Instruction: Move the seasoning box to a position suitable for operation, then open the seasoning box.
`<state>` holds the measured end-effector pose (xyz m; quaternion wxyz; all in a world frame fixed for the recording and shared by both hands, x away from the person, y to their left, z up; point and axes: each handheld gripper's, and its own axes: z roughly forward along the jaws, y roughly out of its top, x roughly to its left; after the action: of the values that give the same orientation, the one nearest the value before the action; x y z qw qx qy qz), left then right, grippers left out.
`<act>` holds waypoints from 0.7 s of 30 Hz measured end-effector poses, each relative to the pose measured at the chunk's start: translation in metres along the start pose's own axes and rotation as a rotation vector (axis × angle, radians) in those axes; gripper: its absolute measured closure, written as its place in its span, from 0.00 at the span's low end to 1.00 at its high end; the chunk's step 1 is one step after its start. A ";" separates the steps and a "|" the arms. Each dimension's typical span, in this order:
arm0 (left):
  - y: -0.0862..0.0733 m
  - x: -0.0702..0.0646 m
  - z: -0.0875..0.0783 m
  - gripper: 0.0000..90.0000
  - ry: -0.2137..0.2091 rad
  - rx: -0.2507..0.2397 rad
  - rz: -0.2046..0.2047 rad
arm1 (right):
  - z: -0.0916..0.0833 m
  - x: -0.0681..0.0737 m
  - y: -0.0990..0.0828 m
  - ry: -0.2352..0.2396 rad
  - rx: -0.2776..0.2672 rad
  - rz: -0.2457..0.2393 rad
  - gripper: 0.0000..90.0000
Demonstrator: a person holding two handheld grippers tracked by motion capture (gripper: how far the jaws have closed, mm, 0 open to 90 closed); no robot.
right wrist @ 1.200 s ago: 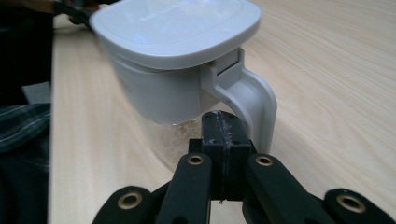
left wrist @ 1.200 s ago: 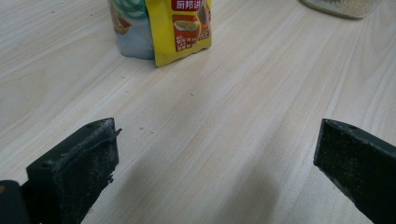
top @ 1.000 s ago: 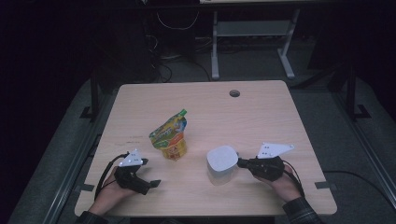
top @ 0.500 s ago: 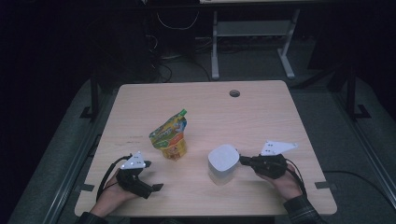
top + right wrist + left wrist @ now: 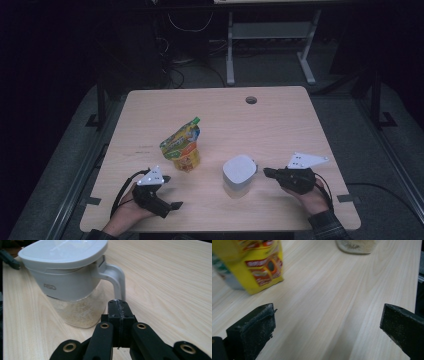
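Note:
A yellow and green spouted pouch [image 5: 182, 145] stands upright left of the table's middle, and its yellow lower part [image 5: 254, 265] shows in the left gripper view. To its right stands a clear jug [image 5: 239, 172] with a white lid, a white handle [image 5: 117, 277] and pale grains inside [image 5: 80, 312]. My left gripper [image 5: 172, 191] is held near the front edge, below the pouch; it is open wide [image 5: 327, 312] over bare wood. My right gripper [image 5: 266, 172] lies level, right of the jug. It is shut with nothing in it [image 5: 118, 305], its tip just short of the handle.
The wooden table [image 5: 280, 125] has a round cable hole [image 5: 251, 100] near its far edge. Behind it are a dark floor, cables and a metal desk frame [image 5: 270, 40]. The jug's base [image 5: 357, 246] stands far ahead of my left gripper.
My left gripper has shifted a little to the right along the front edge. The right gripper, the jug and the pouch have kept still.

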<state>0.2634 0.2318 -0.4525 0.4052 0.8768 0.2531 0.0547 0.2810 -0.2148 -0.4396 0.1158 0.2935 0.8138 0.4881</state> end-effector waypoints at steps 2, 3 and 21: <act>0.004 -0.003 0.003 0.00 -0.013 -0.012 0.005 | -0.001 -0.002 0.000 -0.007 -0.004 0.009 1.00; 0.005 -0.004 0.004 0.00 -0.018 -0.015 0.005 | -0.001 -0.002 0.000 -0.005 -0.006 0.011 1.00; 0.036 -0.019 0.019 0.00 -0.062 -0.054 0.066 | -0.003 -0.005 0.000 -0.028 -0.017 0.034 1.00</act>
<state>0.2673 0.1904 -0.4366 0.4343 0.8748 0.2096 0.0475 0.2836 -0.2204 -0.4388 0.1215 0.3130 0.8027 0.4929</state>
